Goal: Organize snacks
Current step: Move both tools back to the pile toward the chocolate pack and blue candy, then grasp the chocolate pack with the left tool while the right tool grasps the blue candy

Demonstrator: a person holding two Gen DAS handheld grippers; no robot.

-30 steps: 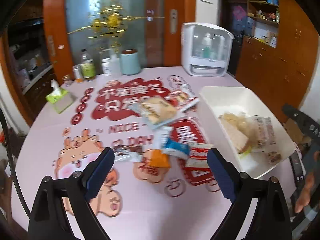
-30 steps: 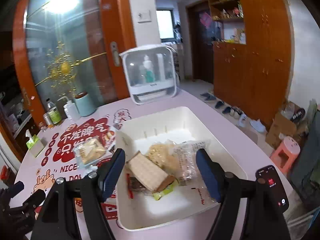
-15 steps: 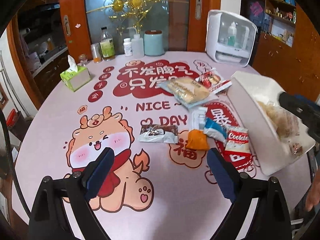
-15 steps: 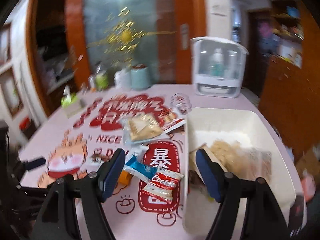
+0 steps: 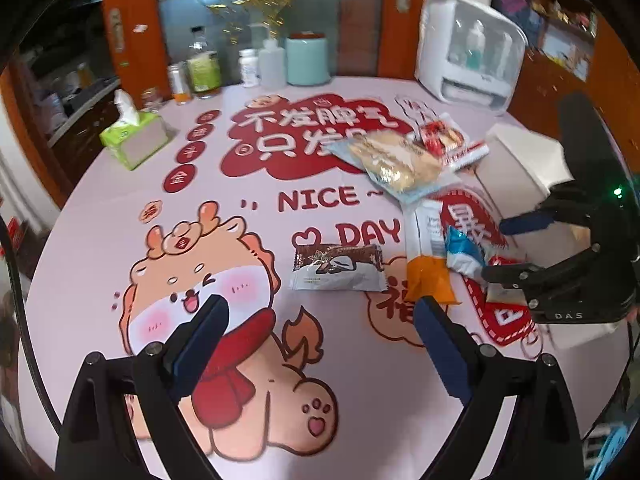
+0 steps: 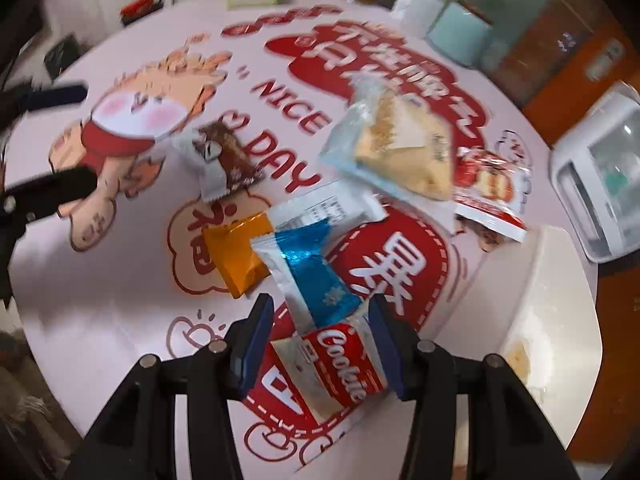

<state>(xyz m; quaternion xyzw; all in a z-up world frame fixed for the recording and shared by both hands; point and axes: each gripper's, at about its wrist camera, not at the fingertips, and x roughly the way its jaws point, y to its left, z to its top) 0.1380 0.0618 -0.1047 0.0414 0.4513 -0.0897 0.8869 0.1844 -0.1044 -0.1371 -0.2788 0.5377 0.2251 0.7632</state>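
Several snack packets lie on the pink printed tablecloth (image 5: 248, 216). My right gripper (image 6: 320, 312) points steeply down over the red Cookie packet (image 6: 340, 364). Its jaws are closing with the packet between them, and a gap still shows at the left pad. Just beyond lie a blue packet (image 6: 312, 276), an orange packet (image 6: 236, 256), a brown-and-white packet (image 6: 224, 156) and a clear bag of crackers (image 6: 404, 152). My left gripper (image 5: 320, 312) hangs open and empty a little short of the brown-and-white packet (image 5: 338, 268). The white bin (image 6: 540, 300) stands to the right.
A green tissue box (image 5: 132, 136), bottles (image 5: 204, 64) and a teal canister (image 5: 306, 60) line the table's far side. A white countertop appliance (image 5: 468, 56) stands at the back right. A red-and-white packet (image 6: 488, 196) lies beside the bin. Wooden cabinets stand behind.
My right gripper swung from over the bin to the left and down onto the loose snacks, rolling as it went, and its jaws narrowed. My left gripper came lower and closer to the brown-and-white packet.
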